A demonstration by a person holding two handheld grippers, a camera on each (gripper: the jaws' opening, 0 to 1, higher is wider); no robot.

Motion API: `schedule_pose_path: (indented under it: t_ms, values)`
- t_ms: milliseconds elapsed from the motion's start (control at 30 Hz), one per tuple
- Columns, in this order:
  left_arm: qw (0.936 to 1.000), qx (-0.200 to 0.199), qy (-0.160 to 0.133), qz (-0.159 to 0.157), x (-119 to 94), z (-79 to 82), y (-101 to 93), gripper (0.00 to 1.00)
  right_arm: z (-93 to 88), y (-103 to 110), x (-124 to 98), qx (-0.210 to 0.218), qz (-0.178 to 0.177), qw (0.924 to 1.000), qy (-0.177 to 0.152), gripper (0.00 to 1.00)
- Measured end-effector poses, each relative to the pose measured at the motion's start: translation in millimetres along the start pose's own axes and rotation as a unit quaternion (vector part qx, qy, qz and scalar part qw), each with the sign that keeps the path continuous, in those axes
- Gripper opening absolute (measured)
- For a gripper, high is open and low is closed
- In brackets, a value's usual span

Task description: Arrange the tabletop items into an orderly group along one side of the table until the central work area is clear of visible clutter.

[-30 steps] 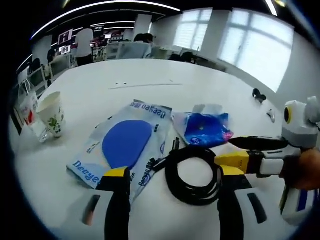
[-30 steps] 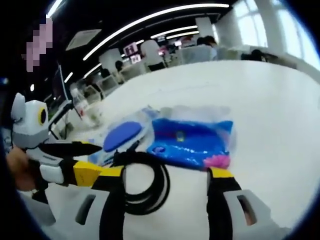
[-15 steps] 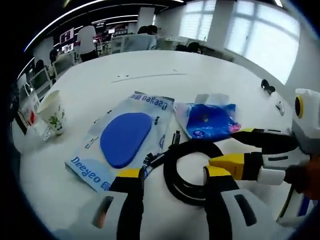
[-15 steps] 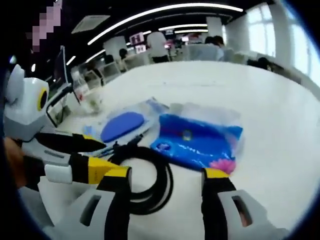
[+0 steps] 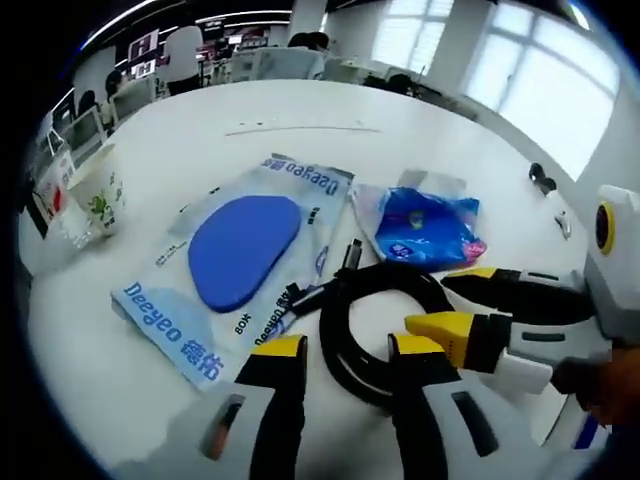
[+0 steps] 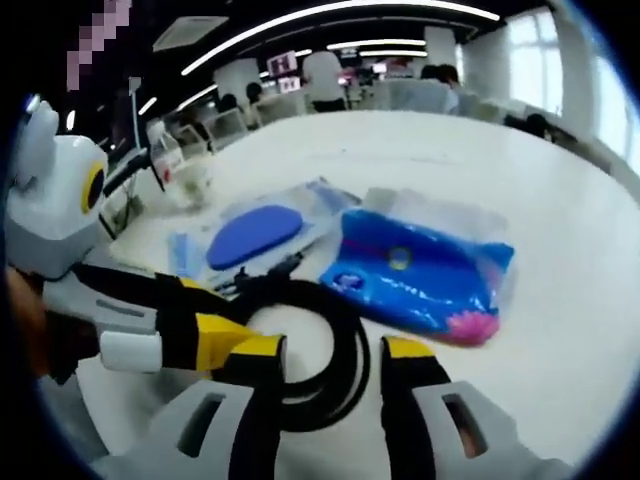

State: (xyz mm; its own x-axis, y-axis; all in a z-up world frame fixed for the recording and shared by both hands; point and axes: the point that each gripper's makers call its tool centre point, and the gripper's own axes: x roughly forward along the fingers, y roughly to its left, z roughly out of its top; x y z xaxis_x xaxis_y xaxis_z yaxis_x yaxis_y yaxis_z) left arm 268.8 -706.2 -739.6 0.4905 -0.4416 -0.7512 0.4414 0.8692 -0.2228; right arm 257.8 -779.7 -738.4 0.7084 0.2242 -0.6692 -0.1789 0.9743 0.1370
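A black coiled cable lies on the white table, just in front of a blue-and-white Deeyeo packet and a blue tissue pack. My left gripper is open but narrowed, its yellow-tipped jaws either side of the coil's near left arc. From the right, my right gripper reaches over the coil's right arc. In the right gripper view, my right gripper straddles the cable, open and narrow, and the left gripper comes in from the left. The packet and tissue pack lie beyond.
A paper cup and a clear red-marked container stand at the table's left edge. Small dark items lie at the far right. Desks, chairs and people fill the room behind. Bare tabletop stretches beyond the packets.
Both grippers' jaws have narrowed around the cable coil and both have pushed in closer to it. The packet, tissue pack and cup have stayed put.
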Motion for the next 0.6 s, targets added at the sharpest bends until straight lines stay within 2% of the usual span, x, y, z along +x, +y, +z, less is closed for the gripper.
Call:
schedule_pose_path:
  t_ms: [267,433,600]
  values:
    - [0.9998,0.004,0.006,0.021,2.9,3.0,1.4,0.23,-4.2,-0.9,1.1,-0.01,-0.004,0.9999,0.013,0.27]
    - [0.9989,0.029,0.005,0.036,2.8,-1.0,4.3,0.14,-4.6,0.1,3.1,-0.026,-0.007,0.9995,0.018,0.25]
    - [0.9984,0.04,0.003,0.04,2.9,0.0,4.2,0.14,-5.9,-1.6,3.2,-0.048,-0.021,0.9982,0.027,0.21]
